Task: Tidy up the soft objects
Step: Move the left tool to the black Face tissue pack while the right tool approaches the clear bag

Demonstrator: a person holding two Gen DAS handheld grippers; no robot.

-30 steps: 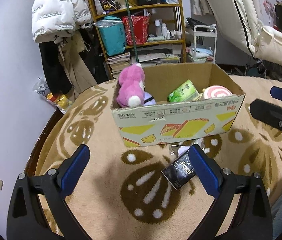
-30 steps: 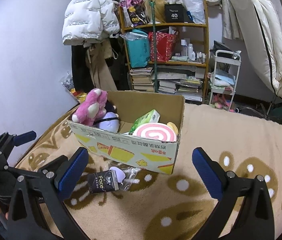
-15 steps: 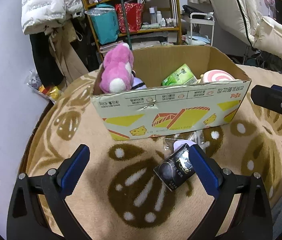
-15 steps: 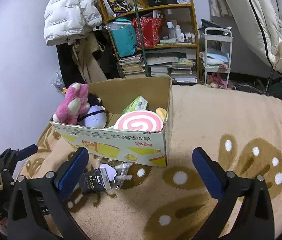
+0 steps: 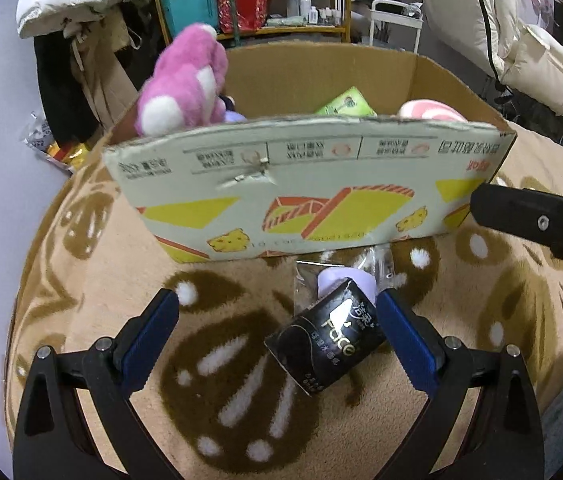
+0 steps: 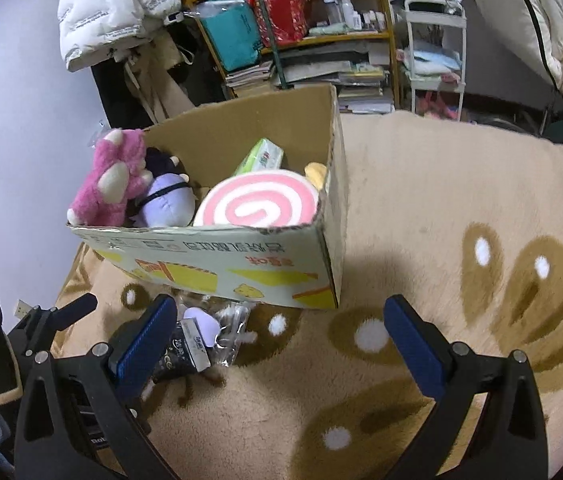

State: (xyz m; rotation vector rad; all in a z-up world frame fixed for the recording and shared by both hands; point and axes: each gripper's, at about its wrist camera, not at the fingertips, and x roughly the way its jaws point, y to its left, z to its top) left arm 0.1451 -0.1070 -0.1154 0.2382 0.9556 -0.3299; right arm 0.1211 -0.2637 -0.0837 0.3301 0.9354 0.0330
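left gripper (image 5: 277, 320) hangs low over the blanket (image 5: 101, 280), fingers (image 5: 149, 328) spread wide, and the black pack (image 5: 327, 346) lies on the blanket between them, close against the inner face of the right-hand finger, not clamped. a lilac item (image 5: 345, 280) in a clear wrapper (image 5: 377, 264) sits just behind the pack, right at the foot of the box (image 5: 305, 196). the box stands on the blanket with its printed side facing the camera; the pink plush (image 5: 185, 84) sticks up at its left end, a green pack (image 5: 345, 106) leans in the middle, and the swirl cushion (image 5: 429, 110) peeks over the rim on the right. from the right wrist view, right gripper (image 6: 279, 340) hovers with fingers (image 6: 413, 346) wide apart too, holding nothing, bare blanket under it, the box's corner just ahead. there the purple plush (image 6: 165, 200) shows tucked beside the pink plush, swirl cushion facing up, a yellow toy (image 6: 317, 174) behind it. the black pack shows just past the left-hand finger. shelf (image 6: 305, 20) and white jacket (image 6: 109, 8) stand behind.
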